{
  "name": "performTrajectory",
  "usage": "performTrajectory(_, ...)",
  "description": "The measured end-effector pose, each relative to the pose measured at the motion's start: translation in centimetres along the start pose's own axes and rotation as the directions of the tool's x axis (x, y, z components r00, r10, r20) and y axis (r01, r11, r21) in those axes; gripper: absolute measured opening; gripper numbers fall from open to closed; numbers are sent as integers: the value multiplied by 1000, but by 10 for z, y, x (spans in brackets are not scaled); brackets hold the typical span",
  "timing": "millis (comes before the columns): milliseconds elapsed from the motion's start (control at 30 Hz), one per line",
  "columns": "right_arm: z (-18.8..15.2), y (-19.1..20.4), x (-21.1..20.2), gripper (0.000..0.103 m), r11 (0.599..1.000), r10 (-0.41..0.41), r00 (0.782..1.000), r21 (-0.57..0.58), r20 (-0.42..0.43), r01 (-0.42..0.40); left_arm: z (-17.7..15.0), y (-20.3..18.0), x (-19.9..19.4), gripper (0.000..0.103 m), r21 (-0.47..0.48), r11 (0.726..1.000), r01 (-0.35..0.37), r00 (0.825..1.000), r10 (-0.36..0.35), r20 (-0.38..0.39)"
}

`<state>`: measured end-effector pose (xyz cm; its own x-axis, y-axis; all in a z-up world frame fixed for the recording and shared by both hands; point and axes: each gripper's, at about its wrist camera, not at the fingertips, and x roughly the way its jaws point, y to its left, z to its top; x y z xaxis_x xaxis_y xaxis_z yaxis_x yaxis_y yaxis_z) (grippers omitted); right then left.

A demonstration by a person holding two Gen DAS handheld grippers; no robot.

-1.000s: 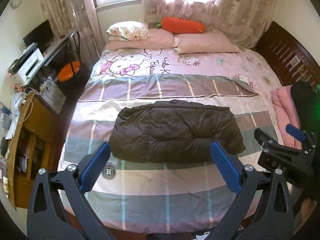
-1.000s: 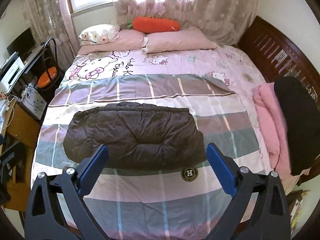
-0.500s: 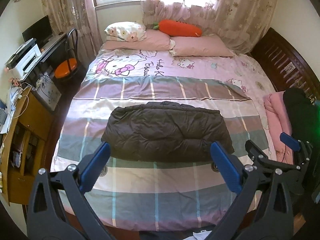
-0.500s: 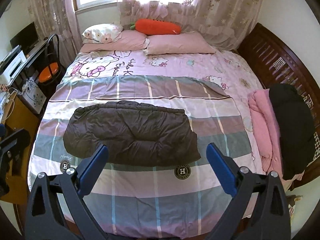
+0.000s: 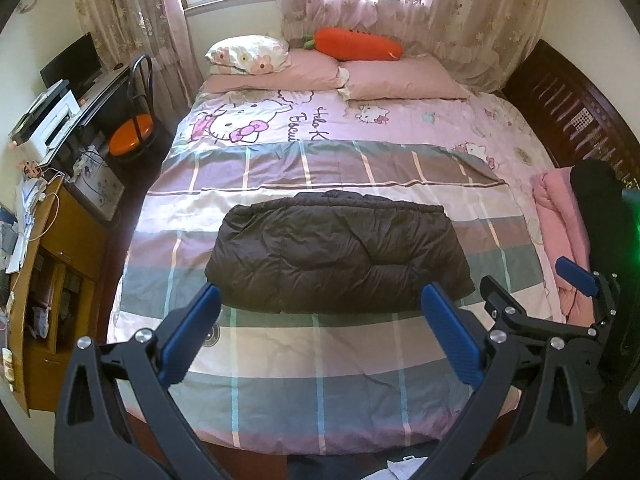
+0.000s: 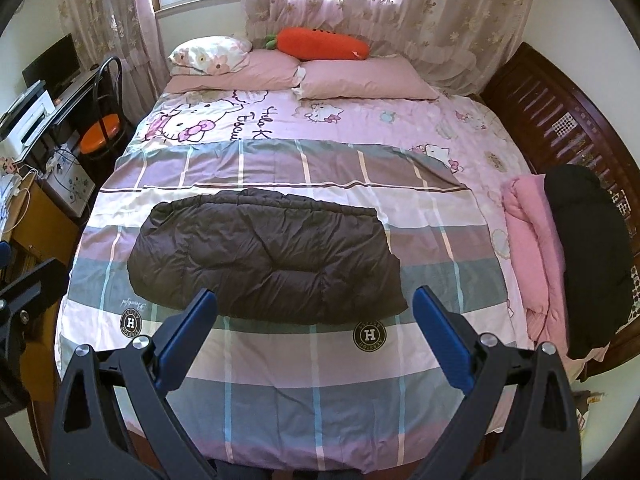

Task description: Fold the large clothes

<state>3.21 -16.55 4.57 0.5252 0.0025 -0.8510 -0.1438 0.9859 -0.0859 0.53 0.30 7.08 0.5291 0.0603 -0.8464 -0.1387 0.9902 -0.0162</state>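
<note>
Above the foot of the bed (image 5: 360, 376), left gripper (image 5: 320, 300) and right gripper (image 6: 314, 300) hover spread wide, holding nothing, well apart from the folded dark jacket (image 6: 264, 256).

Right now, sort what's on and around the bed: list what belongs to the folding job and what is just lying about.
For the job:
dark padded jacket
pink garment
black garment
left gripper, open
right gripper, open

Lying about:
carrot cushion
pillows
orange chair
printer

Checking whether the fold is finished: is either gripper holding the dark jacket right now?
No. The dark jacket lies folded on the bed, and both the left gripper and right gripper hang before it with jaws open and empty.
</note>
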Motion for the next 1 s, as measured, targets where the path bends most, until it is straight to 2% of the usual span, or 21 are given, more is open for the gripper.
performTrajectory(133,-2,1,2,99,1000,5,1000,1,-1,-5,0,-2,0,101,17,1000,-14,1000,14,5)
performTrajectory(1000,-8,-4,5,99,1000,17,1000,9,-4,-17,-4,-10,2,101,26,999,34,999,-34,0)
